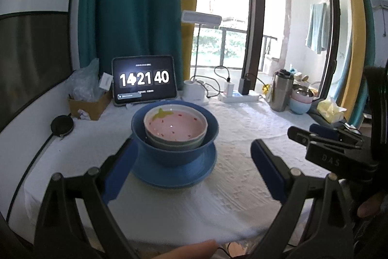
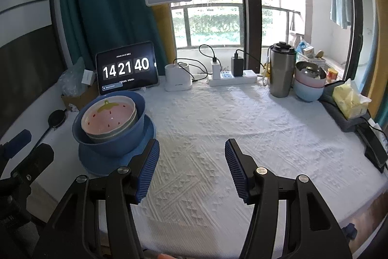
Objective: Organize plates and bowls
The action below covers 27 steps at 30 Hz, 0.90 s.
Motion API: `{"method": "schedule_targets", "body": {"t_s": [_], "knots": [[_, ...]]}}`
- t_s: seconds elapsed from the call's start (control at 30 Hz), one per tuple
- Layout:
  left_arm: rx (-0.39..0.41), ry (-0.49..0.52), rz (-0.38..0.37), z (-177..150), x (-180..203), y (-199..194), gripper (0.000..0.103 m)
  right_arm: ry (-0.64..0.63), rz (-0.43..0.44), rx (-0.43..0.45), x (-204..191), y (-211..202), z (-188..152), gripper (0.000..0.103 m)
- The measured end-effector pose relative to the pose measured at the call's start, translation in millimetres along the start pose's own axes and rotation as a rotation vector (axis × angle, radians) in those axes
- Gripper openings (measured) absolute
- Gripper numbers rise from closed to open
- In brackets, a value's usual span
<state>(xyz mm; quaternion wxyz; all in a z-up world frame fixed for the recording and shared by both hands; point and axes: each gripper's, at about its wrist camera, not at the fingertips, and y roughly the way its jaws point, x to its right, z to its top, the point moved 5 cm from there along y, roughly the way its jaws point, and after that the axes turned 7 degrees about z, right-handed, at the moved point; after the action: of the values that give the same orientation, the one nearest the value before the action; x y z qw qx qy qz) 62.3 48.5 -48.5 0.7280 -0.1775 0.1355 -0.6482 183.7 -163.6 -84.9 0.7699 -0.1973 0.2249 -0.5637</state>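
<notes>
A nested stack of dishes sits on the white tablecloth (image 2: 218, 118), toward the left side of the table: a blue plate (image 1: 179, 174) at the bottom, a deep blue bowl (image 1: 169, 152) standing on it, a pale grey-green bowl (image 1: 174, 141) inside that, and on top a pink strawberry-patterned bowl (image 1: 175, 125) with a green leaf painted at its far rim. The left gripper (image 1: 191, 171) stands wide apart and holds nothing — its left blue pad overlaps the near left edge of the plate in the picture, but whether it touches cannot be told, and its right pad is well clear over bare cloth. The right gripper (image 2: 191, 169) is part-way open over empty tablecloth, just to the right of the stack, with nothing between its ribbed blue pads. Behind the stack a tablet (image 2: 127, 69) leans upright showing a clock. Along the back edge stand a white lamp base (image 2: 178, 79), a power strip (image 2: 232, 79) with chargers plugged in, a steel tumbler (image 2: 281, 72), and a separate pile of bowls — pink on light blue (image 2: 309, 84) — beside a yellow tissue pack (image 2: 349, 98).
</notes>
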Motion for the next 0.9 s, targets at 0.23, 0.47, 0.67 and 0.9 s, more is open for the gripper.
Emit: {"method": "schedule_targets", "body": {"t_s": [0.23, 0.47, 0.67, 0.9], "knots": [[0.030, -0.002, 0.000, 0, 0, -20, 0.095, -0.004, -0.030, 0.041, 4, -27, -3, 0.059], [0.070, 0.002, -0.002, 5, 0, -43, 0.095, -0.005, -0.068, 0.090, 13, -60, -6, 0.059], [0.093, 0.000, -0.002, 11, -1, -61, 0.095, -0.012, -0.115, 0.133, 20, -93, -10, 0.059], [0.150, 0.017, 0.029, 18, -5, -80, 0.095, -0.004, -0.150, 0.175, 26, -129, -20, 0.060]]}}
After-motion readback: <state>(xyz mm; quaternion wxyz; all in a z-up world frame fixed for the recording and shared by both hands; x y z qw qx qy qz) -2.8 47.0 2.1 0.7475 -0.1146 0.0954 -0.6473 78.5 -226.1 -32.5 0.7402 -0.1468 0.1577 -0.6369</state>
